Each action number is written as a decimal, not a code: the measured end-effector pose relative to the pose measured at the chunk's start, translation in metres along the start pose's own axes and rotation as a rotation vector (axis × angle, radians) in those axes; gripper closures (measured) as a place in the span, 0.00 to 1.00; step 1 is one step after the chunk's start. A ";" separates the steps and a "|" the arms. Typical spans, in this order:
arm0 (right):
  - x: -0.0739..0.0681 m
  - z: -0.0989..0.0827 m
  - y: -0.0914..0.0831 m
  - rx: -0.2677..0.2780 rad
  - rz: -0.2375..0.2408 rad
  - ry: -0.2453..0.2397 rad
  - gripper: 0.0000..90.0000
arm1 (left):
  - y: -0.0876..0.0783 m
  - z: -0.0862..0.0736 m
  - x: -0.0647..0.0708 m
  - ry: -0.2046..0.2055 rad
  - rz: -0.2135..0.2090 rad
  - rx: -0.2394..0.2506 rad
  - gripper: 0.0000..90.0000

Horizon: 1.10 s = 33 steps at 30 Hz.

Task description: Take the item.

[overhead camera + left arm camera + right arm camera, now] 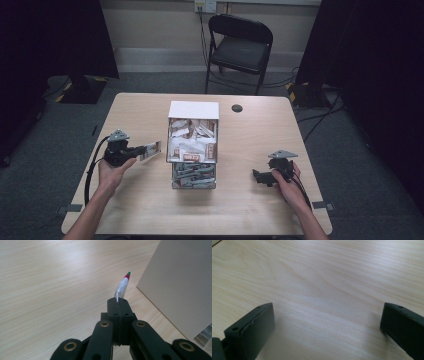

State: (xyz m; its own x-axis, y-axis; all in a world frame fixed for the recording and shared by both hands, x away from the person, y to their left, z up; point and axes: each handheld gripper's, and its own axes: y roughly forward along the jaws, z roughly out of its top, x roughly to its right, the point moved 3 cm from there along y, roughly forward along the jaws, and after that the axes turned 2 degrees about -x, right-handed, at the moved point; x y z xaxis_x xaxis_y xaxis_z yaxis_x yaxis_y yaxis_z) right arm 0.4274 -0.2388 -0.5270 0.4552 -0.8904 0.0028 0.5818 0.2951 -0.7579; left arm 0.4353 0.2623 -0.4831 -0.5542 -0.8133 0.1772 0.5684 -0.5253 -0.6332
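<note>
The left gripper [141, 150] is clamped on a thin packet [153, 148], pinching it by one edge so the flat sachet juts out past the jaw tips; in the left gripper view the packet [123, 286] stands edge-on, white with a red and green end, which suggests an edge grip chosen to keep the packet stiff and easy to slot in. It hangs just left of the box [193, 150], level with the middle compartment, probably on its way into or out of that section.

The box itself sits at the table's [140, 210] middle, its white lid [194, 109] tipped open at the far end so the contents are reachable from above. Pale and brown packets fill the far compartments; grey ones fill the near, clear-walled one.

The right gripper [260, 176] rests right of the box, well apart from it, jaws spread wide over bare wood [317, 277] and holding nothing, likely parked while the left works.
</note>
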 end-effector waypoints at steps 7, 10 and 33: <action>0.000 0.000 0.000 0.000 0.000 0.000 0.00 | 0.007 -0.004 0.006 0.012 -0.033 -0.018 1.00; 0.000 0.000 0.000 0.000 0.000 0.000 0.00 | 0.011 -0.006 0.009 0.012 -0.045 -0.023 0.99; 0.000 0.000 0.000 0.000 0.000 0.000 0.00 | 0.030 -0.012 0.018 -0.009 -0.071 -0.111 0.63</action>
State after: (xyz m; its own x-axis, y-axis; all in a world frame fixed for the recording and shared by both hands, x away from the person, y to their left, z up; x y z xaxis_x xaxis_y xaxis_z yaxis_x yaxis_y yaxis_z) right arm 0.4274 -0.2388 -0.5270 0.4556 -0.8902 0.0032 0.5819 0.2951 -0.7579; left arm 0.4349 0.2351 -0.5077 -0.5848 -0.7774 0.2315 0.4567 -0.5514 -0.6982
